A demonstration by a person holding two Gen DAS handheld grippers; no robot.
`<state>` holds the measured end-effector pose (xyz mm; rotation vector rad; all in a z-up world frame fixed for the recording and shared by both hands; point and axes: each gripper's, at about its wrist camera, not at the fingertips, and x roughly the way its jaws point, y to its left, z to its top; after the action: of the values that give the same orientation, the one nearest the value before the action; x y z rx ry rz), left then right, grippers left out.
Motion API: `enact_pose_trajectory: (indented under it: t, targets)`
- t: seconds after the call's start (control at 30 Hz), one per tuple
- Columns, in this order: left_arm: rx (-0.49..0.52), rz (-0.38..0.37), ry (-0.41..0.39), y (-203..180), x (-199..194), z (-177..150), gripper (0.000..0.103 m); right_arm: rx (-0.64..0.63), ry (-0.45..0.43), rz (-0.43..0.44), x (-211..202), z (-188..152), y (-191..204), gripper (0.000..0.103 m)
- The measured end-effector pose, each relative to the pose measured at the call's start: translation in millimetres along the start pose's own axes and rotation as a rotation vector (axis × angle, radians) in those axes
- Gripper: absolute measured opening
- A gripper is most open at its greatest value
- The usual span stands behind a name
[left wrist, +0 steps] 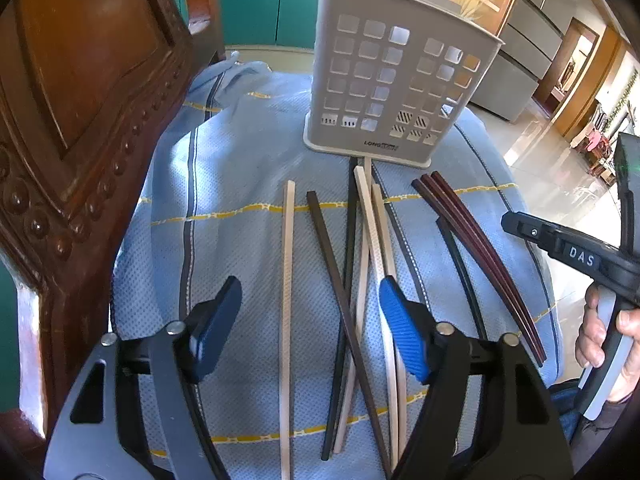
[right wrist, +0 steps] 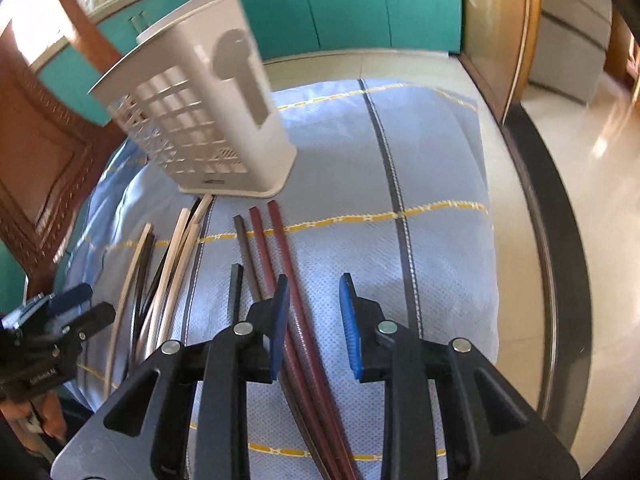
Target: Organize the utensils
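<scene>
Blue cloth (left wrist: 240,168): holder (left wrist: 396,76) reads "LONG…"; right gripper (right wrist: 314,320) "DAS".

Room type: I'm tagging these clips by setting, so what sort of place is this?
Probably a home kitchen or dining area: teal cabinets, a carved wooden chair, and chopsticks by a utensil holder.

Both wrist views low, forward-facing, sharing chopsticks (left wrist: 286,300) and holder (left wrist: 396,72)
</scene>
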<state>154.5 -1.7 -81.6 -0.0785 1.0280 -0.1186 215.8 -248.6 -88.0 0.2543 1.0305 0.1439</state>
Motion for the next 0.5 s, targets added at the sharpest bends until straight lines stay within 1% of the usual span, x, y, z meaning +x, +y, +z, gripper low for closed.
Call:
enact_pose_trajectory:
  t: [0.1, 0.17, 0.3, 0.43, 0.5]
  targets:
    - [0.008, 0.0, 0.006, -3, 1, 0, 0.065, -0.005, 0.017, 0.002, 4, -1, 1, 0.026]
    - [0.011, 0.003, 0.009, -4, 2, 0, 0.065, -0.026, 0.016, -0.012, 4, -3, 6, 0.026]
    - [0.005, 0.013, 0.009, -1, 2, 0, 0.064, -0.061, 0.019, -0.012, 6, -4, 11, 0.026]
    - [-0.02, 0.028, 0.003, 7, 5, 4, 0.058, -0.113, 0.048, -0.032, 15, -8, 22, 0.026]
    - [-0.02, 0.038, 0.005, 9, 8, 5, 0.053, -0.139, 0.058, -0.051, 19, -10, 27, 0.026]
